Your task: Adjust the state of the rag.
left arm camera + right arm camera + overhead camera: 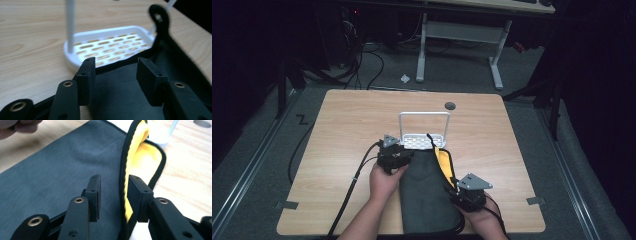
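Pouch (pixel 427 195), dark grey fabric with yellow lining, flat at table's (pixel 342 125) near edge touching white rack (pixel 424 131); soft, light, best pinched along bound rim; left gripper (pixel 115 72) and right gripper (pixel 113 195) both spread.

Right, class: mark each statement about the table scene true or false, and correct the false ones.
1. The dark grey bag has a yellow lining. True.
2. The white rack has a solid base with no holes. False: its base is slotted.
3. The left gripper has its jaws apart above the bag's dark fabric. True.
4. The right gripper is clamped shut on the rack's handle. False: its jaws are open at the bag's black-edged opening.
5. The rack stands on the floor. False: it stands on the wooden table.
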`<state>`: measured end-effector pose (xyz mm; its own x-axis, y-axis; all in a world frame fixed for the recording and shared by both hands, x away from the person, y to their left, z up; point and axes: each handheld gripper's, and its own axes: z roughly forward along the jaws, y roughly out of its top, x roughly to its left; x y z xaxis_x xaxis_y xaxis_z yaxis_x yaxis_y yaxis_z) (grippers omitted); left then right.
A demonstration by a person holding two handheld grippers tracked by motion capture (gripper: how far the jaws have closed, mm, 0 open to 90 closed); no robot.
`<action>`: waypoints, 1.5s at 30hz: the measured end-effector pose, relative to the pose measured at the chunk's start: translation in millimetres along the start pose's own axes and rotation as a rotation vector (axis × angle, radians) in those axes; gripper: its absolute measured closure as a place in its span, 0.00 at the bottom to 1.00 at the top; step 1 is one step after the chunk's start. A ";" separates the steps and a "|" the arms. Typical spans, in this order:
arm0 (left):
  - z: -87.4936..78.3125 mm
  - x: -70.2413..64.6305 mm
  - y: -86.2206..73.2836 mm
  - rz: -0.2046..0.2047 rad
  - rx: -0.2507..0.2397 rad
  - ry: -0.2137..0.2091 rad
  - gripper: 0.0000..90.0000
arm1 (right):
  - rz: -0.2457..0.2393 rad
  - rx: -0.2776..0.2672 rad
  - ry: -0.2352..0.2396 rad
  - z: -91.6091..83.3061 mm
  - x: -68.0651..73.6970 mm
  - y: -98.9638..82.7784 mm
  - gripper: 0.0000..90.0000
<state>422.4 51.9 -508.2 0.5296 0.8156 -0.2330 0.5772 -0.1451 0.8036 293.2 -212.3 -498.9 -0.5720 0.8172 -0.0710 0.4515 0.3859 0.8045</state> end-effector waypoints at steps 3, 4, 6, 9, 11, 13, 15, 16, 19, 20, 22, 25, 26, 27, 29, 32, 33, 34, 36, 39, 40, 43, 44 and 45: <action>8.5 2.0 -1.2 0.010 0.030 0.009 0.51 | 0.018 -0.003 -0.022 21.7 -6.1 15.8 0.72; 10.5 1.9 -1.7 0.015 0.038 0.018 0.51 | 0.017 0.001 -0.034 27.7 -7.7 19.3 0.72; 11.6 1.9 -2.1 0.022 0.044 0.026 0.52 | 0.022 0.004 -0.040 33.5 -9.3 22.9 0.72; 14.0 3.7 -2.9 0.018 0.070 0.073 0.69 | 0.011 0.012 -0.072 50.6 -15.1 34.2 0.72; 14.4 4.3 -3.5 0.025 0.078 0.078 0.80 | 0.005 0.026 -0.093 59.4 -18.3 36.6 0.76; 14.4 3.3 -4.1 0.045 0.080 0.090 0.84 | 0.008 0.037 -0.086 62.4 -19.5 36.7 0.80; 13.9 3.4 -5.0 0.051 0.082 0.095 0.99 | 0.005 0.051 -0.083 64.0 -22.1 35.2 0.94; 13.2 3.5 -5.5 0.058 0.078 0.101 1.00 | 0.008 0.049 -0.086 62.1 -24.0 34.5 0.94; 10.9 6.1 -6.7 0.066 0.073 0.113 1.00 | 0.039 0.046 -0.102 55.6 -34.1 29.0 0.94; 10.0 7.2 -6.9 0.063 0.069 0.115 1.00 | 0.052 0.051 -0.105 54.8 -37.6 26.6 0.94; 9.1 8.6 -7.0 0.065 0.070 0.120 1.00 | 0.081 0.070 -0.114 55.5 -47.0 19.4 0.94; 5.7 13.0 -7.5 0.050 0.061 0.127 1.00 | 0.122 0.118 -0.123 61.2 -58.3 9.0 0.89; 4.2 12.8 -7.5 0.043 0.050 0.122 1.00 | 0.132 0.116 -0.127 61.1 -59.7 8.3 0.87; 4.2 12.8 -7.5 0.043 0.050 0.122 1.00 | 0.132 0.116 -0.127 61.1 -59.7 8.3 0.87; 1.9 10.6 -7.4 0.029 0.042 0.090 0.93 | 0.130 0.095 -0.137 58.0 -60.3 10.4 0.83; -4.8 -2.4 -11.0 0.043 0.034 0.009 0.81 | 0.128 0.060 -0.158 51.4 -59.8 14.4 0.80; -6.8 -7.3 -13.9 0.047 0.044 -0.022 0.77 | 0.126 0.053 -0.158 49.4 -59.6 14.8 0.80; -8.4 -12.1 -18.0 0.049 0.058 -0.056 0.71 | 0.113 0.048 -0.148 47.7 -58.6 14.6 0.82; -12.0 -22.4 -27.8 0.087 0.079 -0.093 0.70 | 0.113 0.055 -0.135 48.6 -57.5 14.1 0.83; -12.1 -34.0 -43.5 0.172 0.131 -0.089 0.71 | 0.083 0.098 -0.116 62.5 -54.3 11.5 0.83; -11.0 -34.7 -45.7 0.192 0.136 -0.078 0.73 | 0.086 0.109 -0.118 66.2 -54.3 10.9 0.83; -12.0 -34.7 -46.3 0.220 0.136 -0.066 0.75 | 0.096 0.113 -0.115 69.3 -53.9 10.1 0.83; -13.1 -34.2 -46.7 0.223 0.139 -0.063 0.76 | 0.096 0.118 -0.113 68.6 -52.4 9.7 0.83; -14.1 -32.8 -47.2 0.226 0.140 -0.069 0.76 | 0.087 0.118 -0.110 67.5 -49.9 9.0 0.83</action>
<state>369.0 39.9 -530.8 0.6929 0.7146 -0.0965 0.5171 -0.3991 0.7572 372.0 -220.7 -527.9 -0.4521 0.8889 -0.0736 0.5771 0.3544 0.7358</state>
